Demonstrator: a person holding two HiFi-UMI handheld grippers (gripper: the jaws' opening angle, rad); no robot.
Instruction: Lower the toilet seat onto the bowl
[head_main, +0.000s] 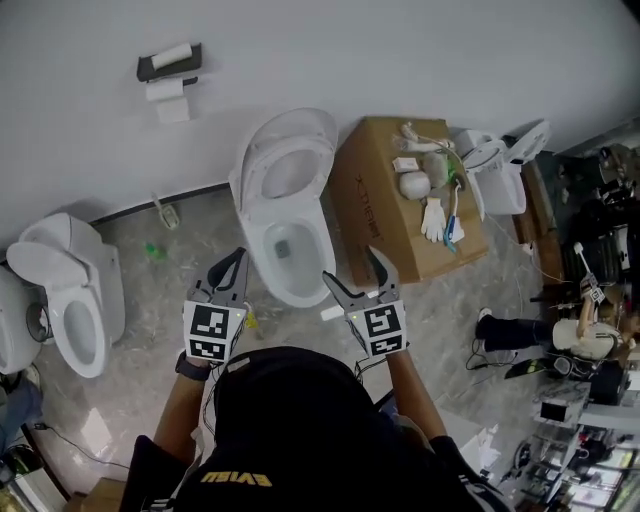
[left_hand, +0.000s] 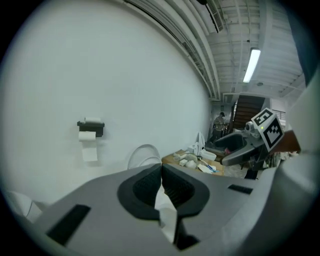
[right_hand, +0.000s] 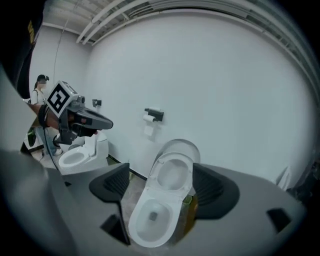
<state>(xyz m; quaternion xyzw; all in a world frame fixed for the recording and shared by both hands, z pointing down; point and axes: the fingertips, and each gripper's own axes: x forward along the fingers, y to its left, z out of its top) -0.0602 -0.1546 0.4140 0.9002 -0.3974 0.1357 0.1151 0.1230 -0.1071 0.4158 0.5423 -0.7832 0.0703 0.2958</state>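
The toilet seat (head_main: 258, 178) stands upright against its lid (head_main: 300, 125), at 12 o'clock from both claws and well above the open bowl (head_main: 255, 245), so the lowering is not yet begun. The left gripper (head_main: 232, 265) has its jaws pressed together with nothing between them. The right gripper (head_main: 350, 262) has its jaws spread wide and empty, framing the toilet in its own view. Both hover short of the bowl's front edge, touching nothing. The likeliest slip is catching the lid along with the seat, since the two lie flat against each other and a claw coming from the front could hook both. A second risk is the smooth plastic ring sliding out of the pads once tipped past balance and slamming onto the porcelain. The cardboard box (head_main: 400, 200) sits just beside the bowl at 3 o'clock and may crowd the right claw's reach.
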